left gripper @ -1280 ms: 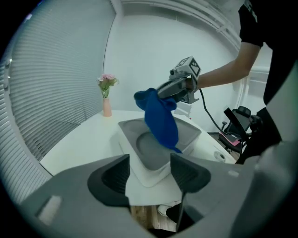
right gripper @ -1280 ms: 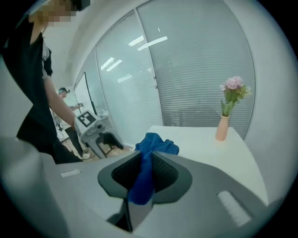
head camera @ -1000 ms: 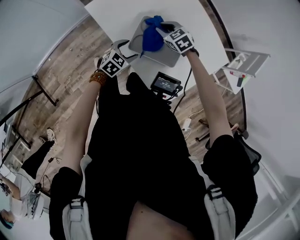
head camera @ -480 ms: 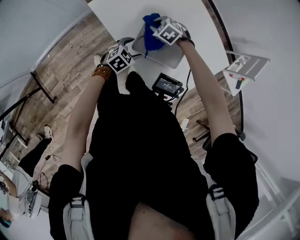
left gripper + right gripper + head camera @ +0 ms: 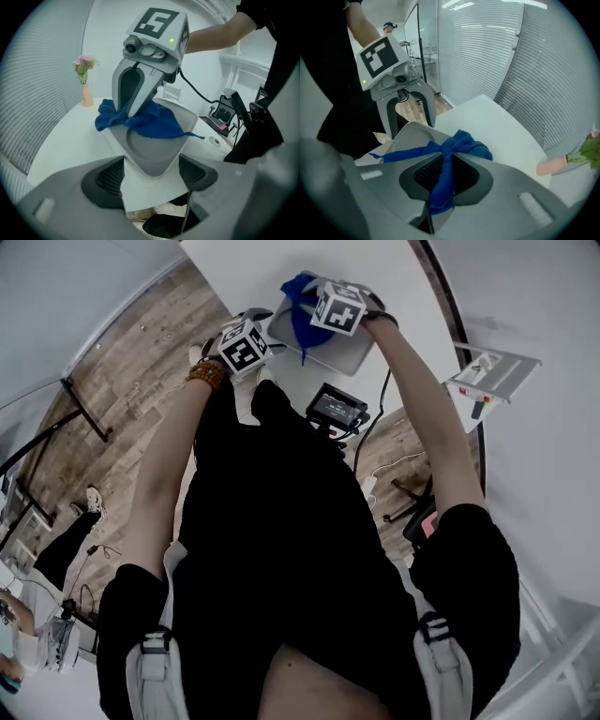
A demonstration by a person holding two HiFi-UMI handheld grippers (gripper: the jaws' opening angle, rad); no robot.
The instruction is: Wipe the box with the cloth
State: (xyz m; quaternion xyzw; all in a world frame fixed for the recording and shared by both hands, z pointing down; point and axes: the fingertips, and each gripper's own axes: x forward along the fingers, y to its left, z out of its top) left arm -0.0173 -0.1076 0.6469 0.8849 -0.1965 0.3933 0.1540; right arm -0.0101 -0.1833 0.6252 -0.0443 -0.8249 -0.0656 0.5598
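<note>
While R fingers [image 5: 425, 177] shut on cloth [image 5: 461, 143] atop box [image 5: 154, 157], L fingers [image 5: 105, 180] tight on its near-pointing corner.

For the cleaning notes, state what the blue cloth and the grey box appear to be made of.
The blue cloth looks like soft fabric, perhaps microfibre: matte, it bunches into limp folds. The grey box is probably moulded plastic: smooth, faintly satin, with rounded edges and a shallow recess.
</note>
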